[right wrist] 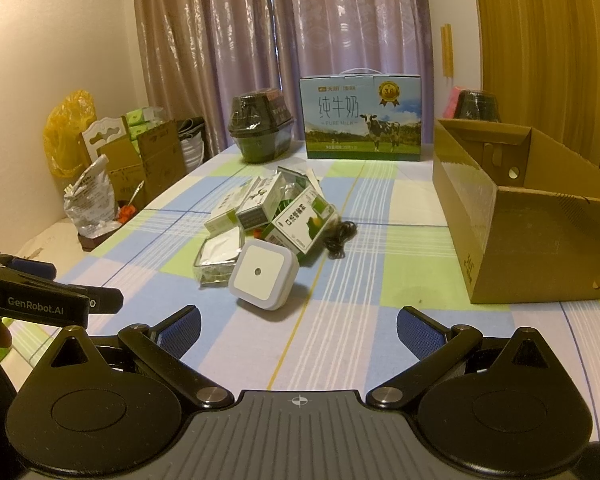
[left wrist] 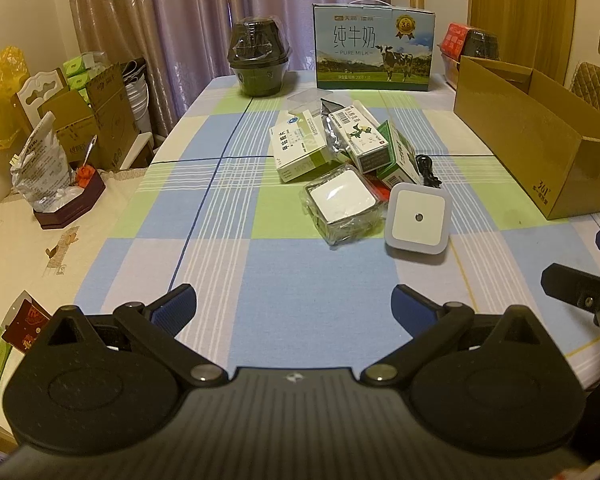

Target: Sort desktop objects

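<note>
Left gripper [left wrist: 294, 304]: jaws spread wide, empty; ribbed blue pads, black plastic arms.
Right gripper [right wrist: 299, 326]: likewise released, nothing between pads.
Pile: glossy green-white cartons [left wrist: 300, 152], film-wrapped white square [left wrist: 342, 196], coiled black cable [right wrist: 340, 236], mid-table.
Night light [right wrist: 264, 274]: smooth white rounded square, tilted at the pile's near edge.
Cardboard box [right wrist: 536, 240]: open, matte brown, right side.
Tablecloth [left wrist: 236, 240]: plaid blue-green.

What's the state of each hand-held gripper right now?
Left hand-held gripper: open, nothing between its fingers.
Right hand-held gripper: open, nothing between its fingers.
</note>
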{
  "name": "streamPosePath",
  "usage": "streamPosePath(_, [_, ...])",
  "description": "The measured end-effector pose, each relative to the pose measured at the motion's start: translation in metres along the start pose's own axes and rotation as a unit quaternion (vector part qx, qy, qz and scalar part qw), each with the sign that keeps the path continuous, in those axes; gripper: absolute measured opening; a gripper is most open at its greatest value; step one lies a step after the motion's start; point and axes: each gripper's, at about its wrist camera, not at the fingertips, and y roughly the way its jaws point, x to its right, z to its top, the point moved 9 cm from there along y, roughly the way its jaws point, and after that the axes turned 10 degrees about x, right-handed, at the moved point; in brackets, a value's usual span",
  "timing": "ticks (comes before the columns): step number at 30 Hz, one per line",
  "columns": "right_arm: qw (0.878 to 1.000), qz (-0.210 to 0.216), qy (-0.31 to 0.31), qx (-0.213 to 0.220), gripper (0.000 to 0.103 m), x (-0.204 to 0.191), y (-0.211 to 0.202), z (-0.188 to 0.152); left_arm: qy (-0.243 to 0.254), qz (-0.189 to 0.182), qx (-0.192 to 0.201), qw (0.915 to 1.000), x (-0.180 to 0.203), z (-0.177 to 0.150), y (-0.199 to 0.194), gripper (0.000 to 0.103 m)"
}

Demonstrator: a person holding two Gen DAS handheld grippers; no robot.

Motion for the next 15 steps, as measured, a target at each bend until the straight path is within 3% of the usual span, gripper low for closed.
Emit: streamPosePath(15, [1.0, 0.001, -0.002, 0.0, 0.101, -0.001, 0.0009, -0.0014, -0.001, -0.001, -0.003, 1.0, 0.0008, -0.0014, 0.0016, 0.102])
